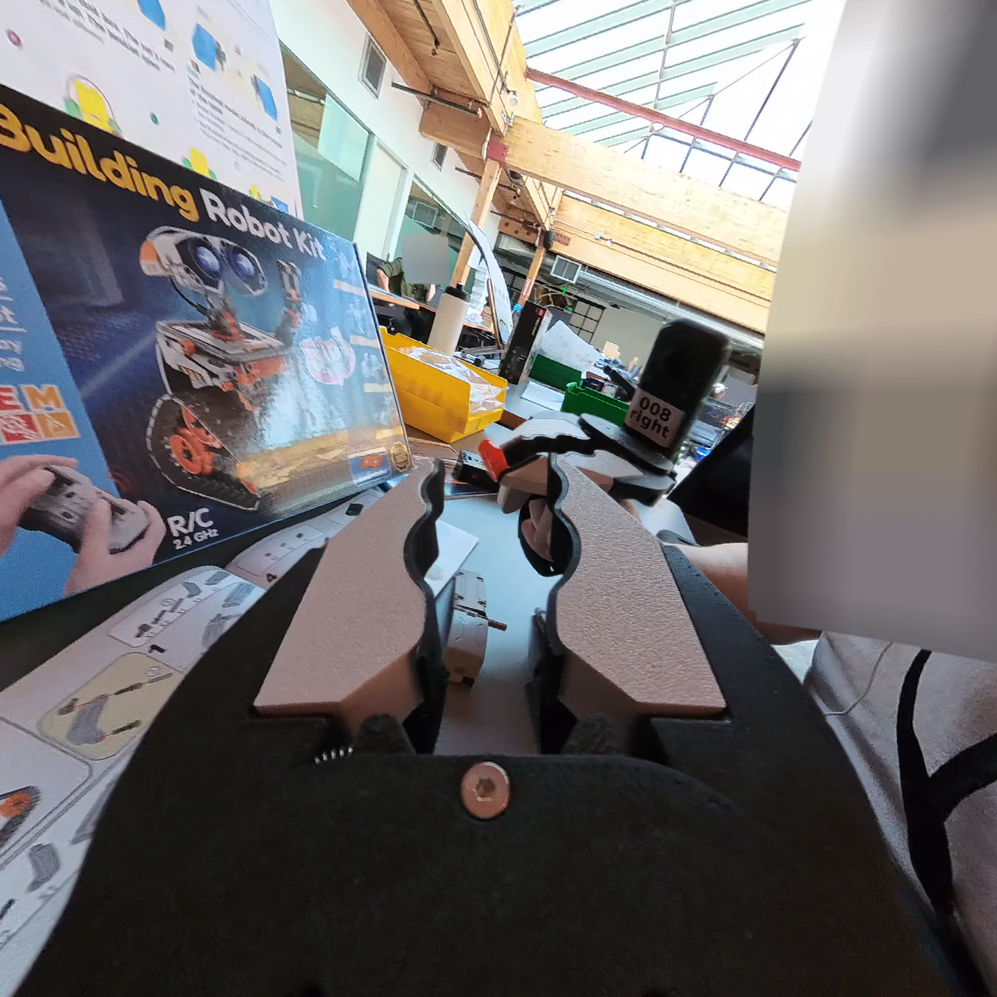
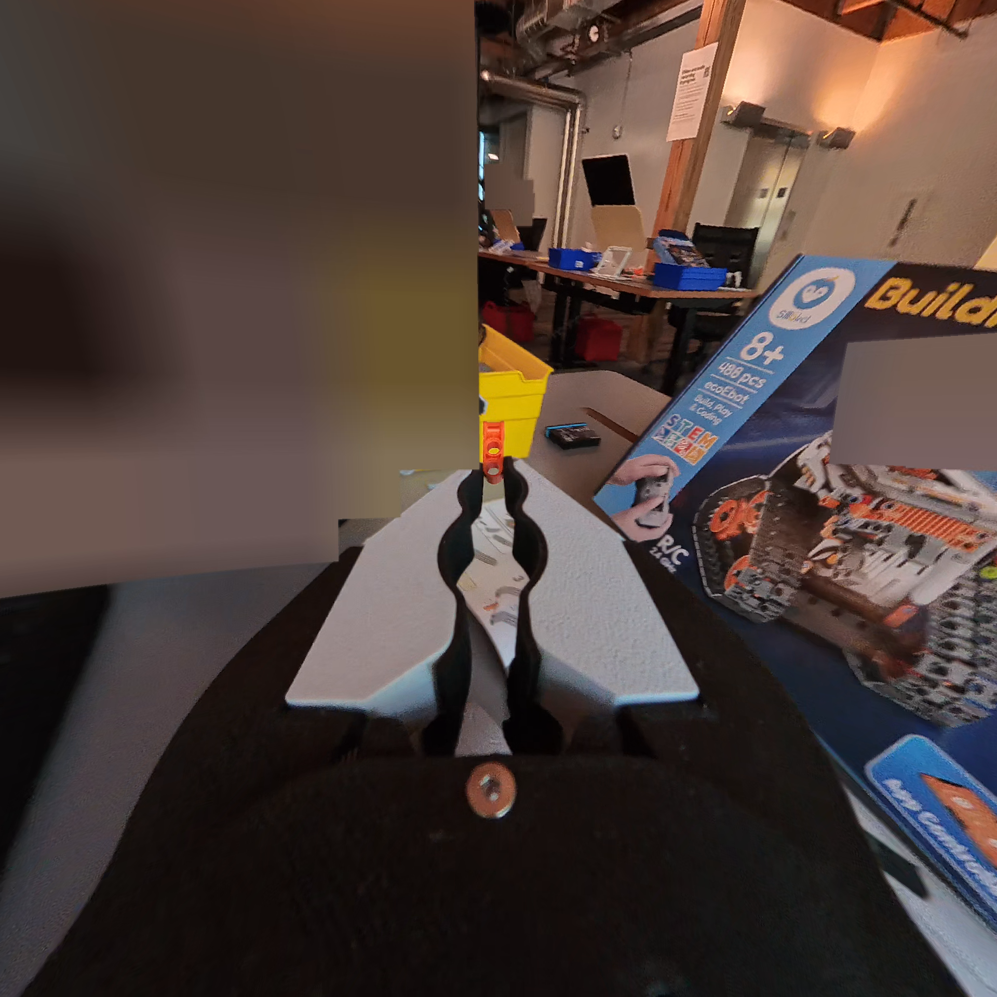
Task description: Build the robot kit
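Note:
My left gripper [image 1: 493, 485] is open and empty above the grey table. A grey motor-like block [image 1: 468, 620] shows between its fingers, close to the left one; I cannot tell if they touch. My right gripper [image 2: 492, 476] is shut on a small orange connector piece [image 2: 492, 448], which sticks up past its fingertips. The left wrist view shows the right gripper [image 1: 499, 466] just beyond my left fingertips, with the orange piece [image 1: 490, 457] in it. An open instruction booklet [image 1: 135, 647] lies under and left of the left gripper.
A large blue robot-kit box [image 1: 216, 350] stands tilted on the left, and on the right in the right wrist view [image 2: 809, 485]. A yellow bin [image 1: 431, 388] holding plastic bags, a green bin [image 1: 593, 402], a white bottle [image 1: 448, 318] and a small black box [image 2: 572, 436] lie beyond. The tips of both grippers are at nearly the same place.

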A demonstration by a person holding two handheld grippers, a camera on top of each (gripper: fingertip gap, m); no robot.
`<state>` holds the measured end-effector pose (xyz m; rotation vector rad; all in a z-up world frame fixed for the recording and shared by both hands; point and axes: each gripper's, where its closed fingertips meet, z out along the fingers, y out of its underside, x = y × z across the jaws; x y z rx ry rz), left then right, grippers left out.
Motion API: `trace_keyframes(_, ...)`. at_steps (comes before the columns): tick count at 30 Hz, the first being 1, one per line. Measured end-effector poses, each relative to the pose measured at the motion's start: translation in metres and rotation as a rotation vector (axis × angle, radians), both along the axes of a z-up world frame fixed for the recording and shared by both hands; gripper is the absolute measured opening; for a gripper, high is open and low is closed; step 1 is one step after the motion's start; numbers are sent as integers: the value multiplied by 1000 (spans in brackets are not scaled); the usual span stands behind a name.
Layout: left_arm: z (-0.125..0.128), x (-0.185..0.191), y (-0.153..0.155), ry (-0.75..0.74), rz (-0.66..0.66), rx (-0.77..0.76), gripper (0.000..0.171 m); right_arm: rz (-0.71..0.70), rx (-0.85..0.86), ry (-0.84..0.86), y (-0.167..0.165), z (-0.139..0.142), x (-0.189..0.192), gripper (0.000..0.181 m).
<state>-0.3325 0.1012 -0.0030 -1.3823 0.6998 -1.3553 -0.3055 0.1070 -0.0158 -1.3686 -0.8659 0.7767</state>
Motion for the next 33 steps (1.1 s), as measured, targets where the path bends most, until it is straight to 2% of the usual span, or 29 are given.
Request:
trace_keyframes(2, -2, 5, -3, 0, -25, -12, 35, -59, 77, -77, 0, -3, -3, 6)
trace_keyframes(7, -2, 9, -8, -1, -57, -9, 26, -74, 195, -155, -12, -3, -13, 6)
trace_keyframes(11, -1, 12, -12, -29, -92, -26, 17, -82, 243, -189, -14, -3, -15, 6)
trace_keyframes(14, -3, 9, -8, -13, -63, -20, 16, -92, 239, -183, -12, -3, -13, 6)
trace_keyframes(18, 0, -2, 0, 7, 6, 21, 17, -112, 164, -127, -3, -3, -5, 6)
trace_keyframes(24, 0, -4, 1, -11, -2, -2, 18, -95, 33, -1, 6, 0, 5, 7)
trace_keyframes(27, -5, 0, 0, 5, -16, -11, 18, 3, -52, 74, 0, 1, 0, 7)
trace_keyframes(33, -10, 5, -1, 17, -39, -23, 19, 150, -342, 264, 1, -4, -2, 6)
